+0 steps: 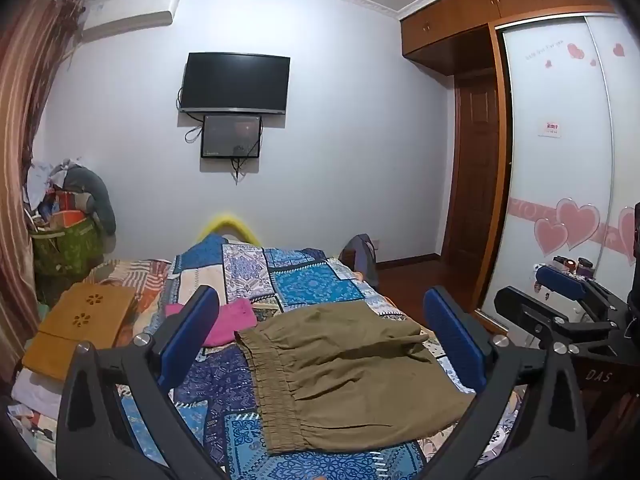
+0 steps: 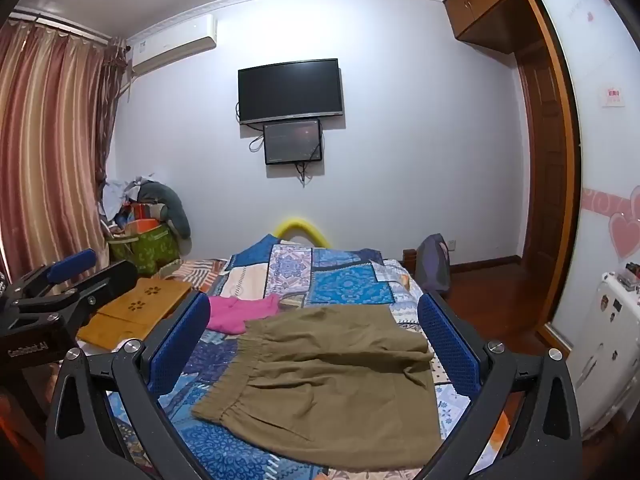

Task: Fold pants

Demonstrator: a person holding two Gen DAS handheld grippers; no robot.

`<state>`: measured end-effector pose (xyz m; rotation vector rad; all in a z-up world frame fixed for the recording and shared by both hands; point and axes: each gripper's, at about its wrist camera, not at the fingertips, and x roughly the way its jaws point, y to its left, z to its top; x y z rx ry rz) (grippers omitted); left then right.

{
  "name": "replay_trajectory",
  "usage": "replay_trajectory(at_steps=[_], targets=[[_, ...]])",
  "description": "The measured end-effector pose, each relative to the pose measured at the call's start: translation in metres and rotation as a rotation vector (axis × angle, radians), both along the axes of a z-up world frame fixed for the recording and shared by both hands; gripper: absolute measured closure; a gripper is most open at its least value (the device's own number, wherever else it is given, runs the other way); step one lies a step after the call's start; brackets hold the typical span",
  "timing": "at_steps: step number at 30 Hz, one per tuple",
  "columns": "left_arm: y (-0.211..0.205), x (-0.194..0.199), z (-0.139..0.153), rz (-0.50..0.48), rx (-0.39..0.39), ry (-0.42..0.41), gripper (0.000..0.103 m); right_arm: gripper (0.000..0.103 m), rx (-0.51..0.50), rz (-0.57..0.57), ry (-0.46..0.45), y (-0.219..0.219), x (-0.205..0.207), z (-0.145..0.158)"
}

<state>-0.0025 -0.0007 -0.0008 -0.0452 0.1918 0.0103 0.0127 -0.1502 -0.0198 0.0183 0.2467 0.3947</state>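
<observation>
Olive-brown elastic-waist pants (image 1: pixel 344 368) lie folded on a blue patchwork bedspread (image 1: pixel 308 284); left gripper (image 1: pixel 326 340) and right gripper (image 2: pixel 316 344) hover, fingers released, grasping nothing.

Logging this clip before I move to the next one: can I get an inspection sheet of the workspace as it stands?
Surface: bed with blue patchwork quilt, partly covered.
Job's things: olive pants lying on the quilt, elastic waistband toward the left, lightly wrinkled, not held.
Clutter: pink garment beside the pants; wooden lap tray at the bed's left edge.
Grippers: left gripper and right gripper both open above the pants, nothing between the fingers.
Cables: loose leads hanging under the wall TV and small screen.
Surroundings: curtain, air conditioner, full laundry basket, sliding wardrobe.
</observation>
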Motion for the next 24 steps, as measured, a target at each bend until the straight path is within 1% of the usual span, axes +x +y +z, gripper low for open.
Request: replay_trajectory(at_steps=[1,3,5,9,11,13,24], targets=[[0.003,0.004,0.000,-0.005,-0.021,0.032,0.000,0.000,0.000,0.001,0.005,0.000,0.000,0.000],[0.003,0.003,-0.001,0.004,-0.016,0.029,0.000,0.000,-0.001,0.001,0.005,0.000,0.000,0.000],[-0.007,0.006,-0.007,0.010,-0.006,0.029,0.000,0.000,-0.003,0.000,0.006,0.000,0.001,0.000],[-0.017,0.010,-0.025,0.007,0.006,0.026,0.000,0.000,0.002,0.002,0.007,-0.001,0.001,0.000],[-0.006,0.014,-0.015,0.001,-0.015,0.043,0.000,0.000,0.003,0.002,0.007,-0.002,0.001,0.001],[-0.003,0.019,-0.024,-0.005,-0.012,0.043,0.000,0.000,0.004,0.002,0.007,-0.002,0.000,0.001],[0.000,0.016,-0.020,-0.005,-0.007,0.038,0.000,0.000,0.001,0.000,0.010,0.003,-0.002,-0.001]])
